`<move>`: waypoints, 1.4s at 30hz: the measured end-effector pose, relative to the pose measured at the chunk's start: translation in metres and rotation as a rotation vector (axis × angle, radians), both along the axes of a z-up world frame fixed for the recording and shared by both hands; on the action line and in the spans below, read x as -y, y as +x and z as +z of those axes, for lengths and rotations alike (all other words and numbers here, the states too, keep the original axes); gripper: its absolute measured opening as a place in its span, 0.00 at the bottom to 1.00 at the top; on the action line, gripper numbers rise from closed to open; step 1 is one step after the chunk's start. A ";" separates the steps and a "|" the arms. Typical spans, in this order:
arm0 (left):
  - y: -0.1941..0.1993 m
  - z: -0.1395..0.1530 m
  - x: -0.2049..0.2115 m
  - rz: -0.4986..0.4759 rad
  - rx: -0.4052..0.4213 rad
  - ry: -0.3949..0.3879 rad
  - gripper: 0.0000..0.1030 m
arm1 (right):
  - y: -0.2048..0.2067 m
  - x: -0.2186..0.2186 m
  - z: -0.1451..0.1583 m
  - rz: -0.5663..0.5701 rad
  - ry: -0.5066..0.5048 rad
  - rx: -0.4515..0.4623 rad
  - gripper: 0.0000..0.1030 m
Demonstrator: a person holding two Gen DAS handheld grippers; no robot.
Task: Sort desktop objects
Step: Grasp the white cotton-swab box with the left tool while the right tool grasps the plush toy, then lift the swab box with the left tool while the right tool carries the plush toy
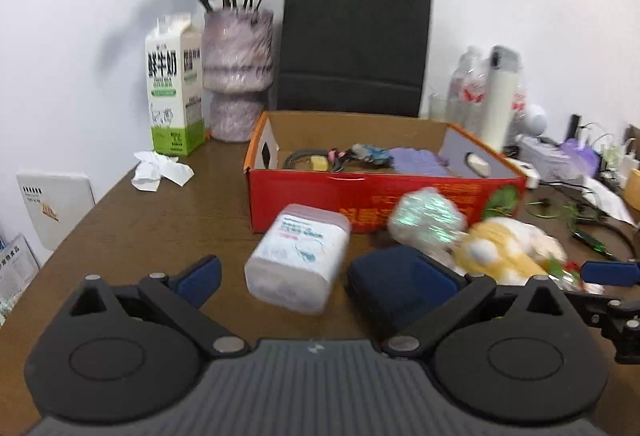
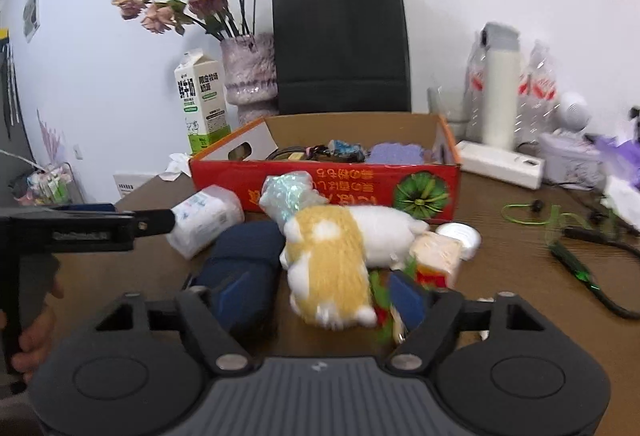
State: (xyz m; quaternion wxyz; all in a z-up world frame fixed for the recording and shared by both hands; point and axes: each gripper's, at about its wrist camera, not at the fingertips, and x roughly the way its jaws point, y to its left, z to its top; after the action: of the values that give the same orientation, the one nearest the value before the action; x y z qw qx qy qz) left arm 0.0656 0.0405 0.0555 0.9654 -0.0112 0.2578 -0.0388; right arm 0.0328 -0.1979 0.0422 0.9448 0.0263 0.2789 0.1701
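Left gripper [image 1: 318, 278] fingers wide around the white plastic tissue pack [image 1: 298, 258], not touching. Right gripper [image 2: 316, 296] fingers wide around the yellow-and-white plush toy [image 2: 332, 260], before the red cardboard box [image 2: 360, 191].

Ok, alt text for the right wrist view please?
The open right gripper straddles a yellow-and-white plush lying on the desk before a red box. A navy case lies left of the plush; the left gripper reaches in beside it.

Both wrist views low, facing red box [image 1: 376, 195]
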 end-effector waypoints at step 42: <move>-0.204 -0.012 0.026 0.018 -0.002 0.016 0.64 | -0.179 0.004 -0.029 -0.074 -0.181 0.000 0.49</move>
State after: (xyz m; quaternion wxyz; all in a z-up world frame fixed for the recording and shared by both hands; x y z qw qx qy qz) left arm -0.1388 0.0143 0.0436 0.9655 -0.0060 0.2589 -0.0282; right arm -0.1467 -0.2016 0.0133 0.9489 -0.0490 0.2919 0.1092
